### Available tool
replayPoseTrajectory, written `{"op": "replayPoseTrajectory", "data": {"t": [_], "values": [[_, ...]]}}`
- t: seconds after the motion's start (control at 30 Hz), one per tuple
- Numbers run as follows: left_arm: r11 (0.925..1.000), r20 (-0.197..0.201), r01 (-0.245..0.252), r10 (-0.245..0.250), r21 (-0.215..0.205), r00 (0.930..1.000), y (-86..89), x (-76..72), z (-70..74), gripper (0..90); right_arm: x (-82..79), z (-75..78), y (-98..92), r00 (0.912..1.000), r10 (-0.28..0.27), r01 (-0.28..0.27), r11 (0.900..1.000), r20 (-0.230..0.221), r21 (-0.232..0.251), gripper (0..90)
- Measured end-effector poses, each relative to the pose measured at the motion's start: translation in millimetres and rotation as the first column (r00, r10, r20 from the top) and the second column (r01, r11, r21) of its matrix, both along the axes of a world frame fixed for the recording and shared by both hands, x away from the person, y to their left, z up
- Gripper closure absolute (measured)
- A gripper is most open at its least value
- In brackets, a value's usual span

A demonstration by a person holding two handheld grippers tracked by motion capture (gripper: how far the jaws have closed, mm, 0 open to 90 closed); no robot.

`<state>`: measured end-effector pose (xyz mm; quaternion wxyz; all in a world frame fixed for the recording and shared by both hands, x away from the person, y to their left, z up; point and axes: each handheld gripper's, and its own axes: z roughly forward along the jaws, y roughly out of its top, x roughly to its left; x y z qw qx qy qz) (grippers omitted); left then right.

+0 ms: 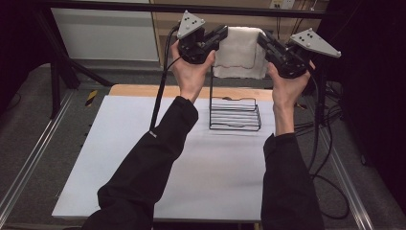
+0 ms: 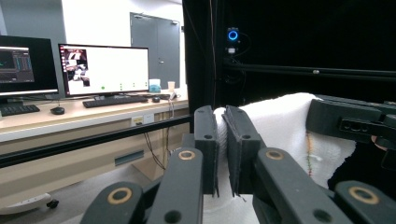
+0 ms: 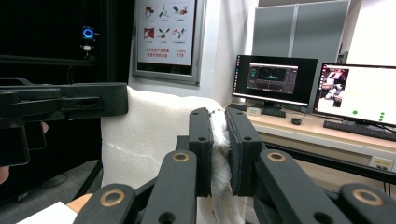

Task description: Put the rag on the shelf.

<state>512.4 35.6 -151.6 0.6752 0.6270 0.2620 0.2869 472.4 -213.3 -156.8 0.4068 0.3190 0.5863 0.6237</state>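
- Here, a person holds a white towel (image 1: 241, 51) up in the air above the far part of the worktop (image 1: 143, 158), stretched between two tools.
- The left tool (image 1: 221, 34) pinches the towel's upper left corner; in the left gripper view its two black jaws stand almost pressed together, with the cloth (image 2: 285, 126) squeezed in the narrow gap between them.
- The right tool (image 1: 262, 40) pinches the upper right corner; in the right gripper view a bunched strip of the towel (image 3: 154, 135) runs down between its nearly closed jaws.
- The towel hangs as a short, roughly flat sheet between the two tools, its top edge level and its lower edge loose.
- A thin coloured stitch line runs down one side of the cloth, seen in the left gripper view.
- Below the towel, a black wire rack (image 1: 234, 112) stands on the worktop near its far edge; the towel's lower edge is well above the rack's flat base.
- An upright wire of the rack rises toward the towel's lower left corner; whether they touch I cannot tell.
- Each tool points inward toward the other, with a grey three-cornered plate on top and a cable trailing down.
- Both forearms, in dark sleeves, come in from the near edge of the worktop.
- Beyond the worktop, a desk (image 2: 88, 116) carries monitors (image 2: 105, 70) and keyboards.
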Motion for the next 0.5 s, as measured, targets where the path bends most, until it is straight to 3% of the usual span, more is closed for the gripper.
{"op": "replayPoseTrajectory", "data": {"t": [0.3,0.5], "values": [[0.9998,-0.018,-0.018,0.018,0.003,0.9997,0.7,16.3,-7.9,83.6,17.5,-3.2,3.8,0.9997,-0.007,0.007,1.000,-0.022,-0.015,81.9],[0.9982,-0.003,-0.045,0.045,0.040,0.9990,1.5,24.5,-11.1,83.6,30.7,-7.7,5.1,0.9991,-0.005,0.004,1.000,-0.042,-0.013,81.8]]}}
